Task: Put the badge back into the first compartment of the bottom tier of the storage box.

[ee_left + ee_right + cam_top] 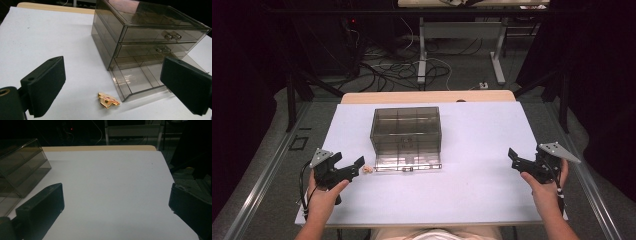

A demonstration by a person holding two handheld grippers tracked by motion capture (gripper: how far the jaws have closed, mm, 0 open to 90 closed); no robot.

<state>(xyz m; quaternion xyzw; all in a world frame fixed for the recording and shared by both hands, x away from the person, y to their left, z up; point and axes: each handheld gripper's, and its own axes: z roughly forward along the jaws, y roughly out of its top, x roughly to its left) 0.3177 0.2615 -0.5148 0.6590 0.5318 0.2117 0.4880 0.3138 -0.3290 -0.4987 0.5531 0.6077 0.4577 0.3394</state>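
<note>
While the person's hands rest at the near edge of the white worktop (472, 190), the left hand-held gripper (348, 165) sits with its jaws spread wide and nothing between them, aimed at a small shiny gold metal clasp (108, 100) lying on the worktop just ahead. The right hand-held gripper (518, 159), well apart at the right edge, is likewise released and empty. Just beyond the clasp stands a smoky transparent plastic three-drawer box (406, 131), its bottom drawer (140, 80) pulled out toward the person, near the clasp.
</note>
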